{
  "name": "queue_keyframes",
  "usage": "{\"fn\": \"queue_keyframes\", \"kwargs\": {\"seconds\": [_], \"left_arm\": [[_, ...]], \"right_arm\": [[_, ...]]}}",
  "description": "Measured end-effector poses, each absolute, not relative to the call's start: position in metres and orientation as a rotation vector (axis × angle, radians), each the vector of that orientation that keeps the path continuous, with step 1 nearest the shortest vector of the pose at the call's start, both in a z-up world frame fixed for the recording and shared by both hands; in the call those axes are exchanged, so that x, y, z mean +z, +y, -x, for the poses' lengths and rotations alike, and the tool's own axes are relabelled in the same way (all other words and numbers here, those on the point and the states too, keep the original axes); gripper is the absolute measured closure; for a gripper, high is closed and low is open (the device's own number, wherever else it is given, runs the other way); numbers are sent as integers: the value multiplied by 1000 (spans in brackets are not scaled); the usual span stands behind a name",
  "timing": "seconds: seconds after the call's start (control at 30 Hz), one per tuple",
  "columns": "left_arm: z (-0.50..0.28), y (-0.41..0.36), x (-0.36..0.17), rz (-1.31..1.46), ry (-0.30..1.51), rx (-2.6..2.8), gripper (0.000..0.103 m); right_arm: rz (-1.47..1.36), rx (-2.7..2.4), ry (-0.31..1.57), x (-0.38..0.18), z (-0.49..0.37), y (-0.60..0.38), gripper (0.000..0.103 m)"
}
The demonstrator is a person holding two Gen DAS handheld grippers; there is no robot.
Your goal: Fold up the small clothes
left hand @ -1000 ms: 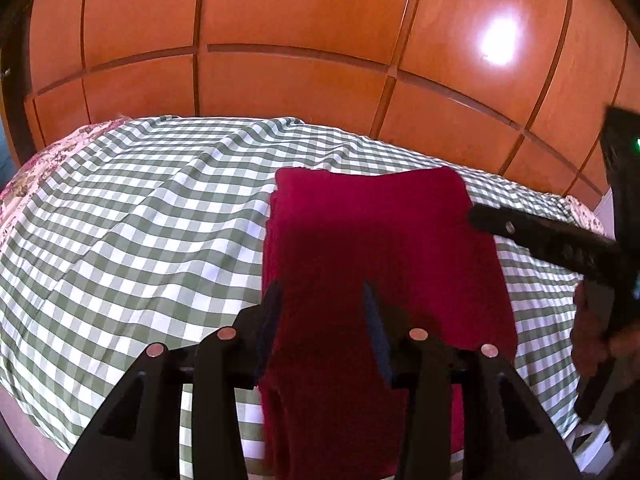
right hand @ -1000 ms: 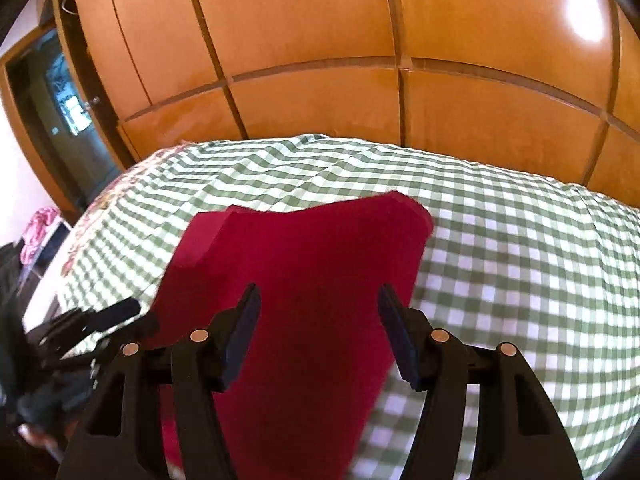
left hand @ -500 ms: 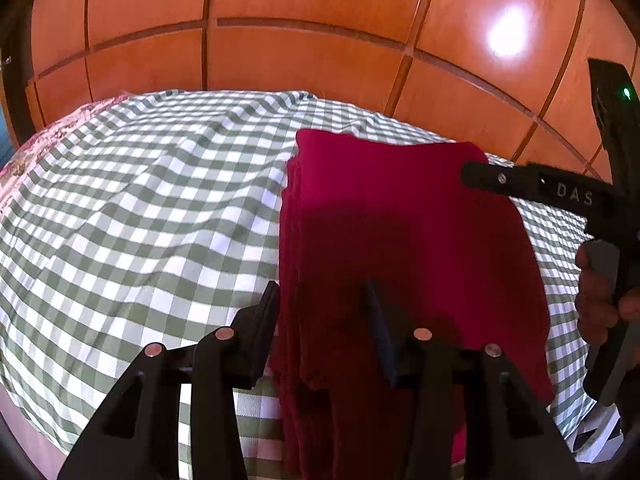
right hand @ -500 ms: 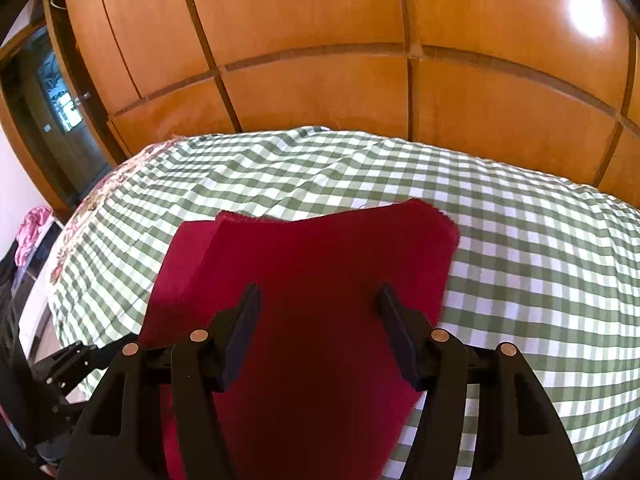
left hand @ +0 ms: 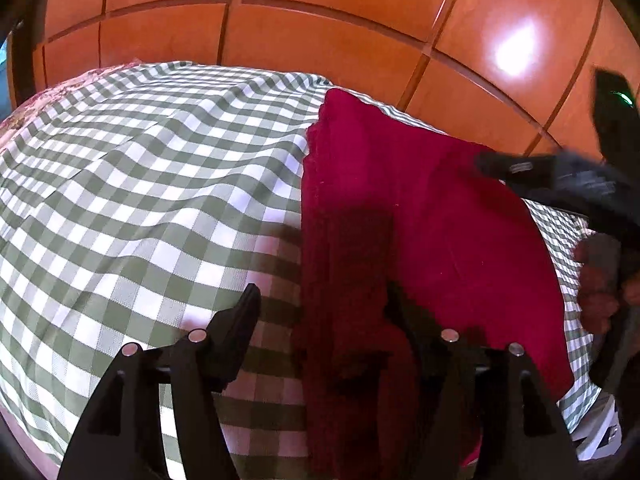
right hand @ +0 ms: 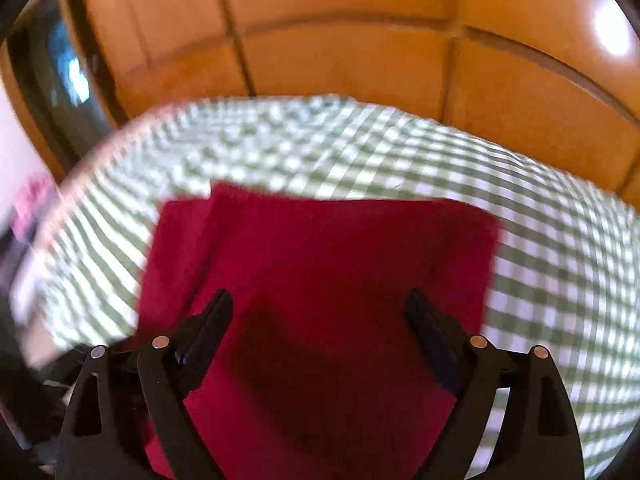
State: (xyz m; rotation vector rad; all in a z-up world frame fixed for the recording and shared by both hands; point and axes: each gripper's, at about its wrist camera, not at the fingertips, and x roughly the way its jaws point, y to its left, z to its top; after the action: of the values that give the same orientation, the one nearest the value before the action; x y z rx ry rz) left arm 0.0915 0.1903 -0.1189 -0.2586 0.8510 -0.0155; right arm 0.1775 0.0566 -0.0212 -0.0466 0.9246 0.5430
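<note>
The folded red cloth [left hand: 420, 220] lies flat on the green-checked bedspread [left hand: 152, 184] before orange wooden panels [left hand: 320, 40], both the left gripper [left hand: 320, 304] and right gripper [right hand: 320, 304] spreading wider above it, while only the left view, at its right edge, shows a hand [left hand: 600, 280].

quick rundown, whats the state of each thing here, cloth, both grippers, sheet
red cloth: folded, lying flat on the sheet, layered edge along its left side
left gripper: jaws opening, straddling the cloth's left edge, not pressing it
right gripper: jaws opening, wide over the cloth, nothing gripped
checked sheet: spread over the bed, mildly wrinkled
</note>
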Motion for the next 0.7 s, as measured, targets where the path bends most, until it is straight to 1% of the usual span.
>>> {"fn": "queue_keyframes", "kwargs": {"seconds": [0.1,0.2,0.33,0.37,0.4,0.43,0.47,0.5,0.53,0.57,0.6,0.67,0.7], "left_arm": [[-91,196,-122,298,847,-34,36],[-90,202,-124,336,846,-54,36],[-89,206,-128,361,839,-76,36],[-89,206,-128,364,838,-82,36],[-89,207,-129,377,839,-89,37],[-89,209,-129,399,842,-103,41],[-89,210,-130,420,845,-118,47],[-88,213,-131,446,849,-137,50],[-89,214,-132,475,861,-153,55],[-90,216,-131,504,882,-166,57],[-90,216,-130,516,894,-168,59],[-89,213,-122,495,900,-181,67],[-89,207,-116,478,901,-197,69]], "right_arm": [[-130,542,940,-19,-170,6,16],[-220,560,1004,-38,-157,-27,16],[-383,626,1084,-73,-145,-42,17],[-416,647,1081,-77,-143,-41,21],[-441,670,1083,-80,-143,-37,29],[-471,694,1100,-84,-144,-31,31],[-495,696,1122,-88,-147,-24,31],[-498,703,1131,-90,-148,-18,31],[-484,700,1132,-90,-149,-12,34],[-467,693,1131,-89,-149,-8,39],[-454,690,1127,-86,-147,-6,48],[-439,691,1090,-71,-139,-8,60],[-424,698,1065,-62,-134,-9,62]]}}
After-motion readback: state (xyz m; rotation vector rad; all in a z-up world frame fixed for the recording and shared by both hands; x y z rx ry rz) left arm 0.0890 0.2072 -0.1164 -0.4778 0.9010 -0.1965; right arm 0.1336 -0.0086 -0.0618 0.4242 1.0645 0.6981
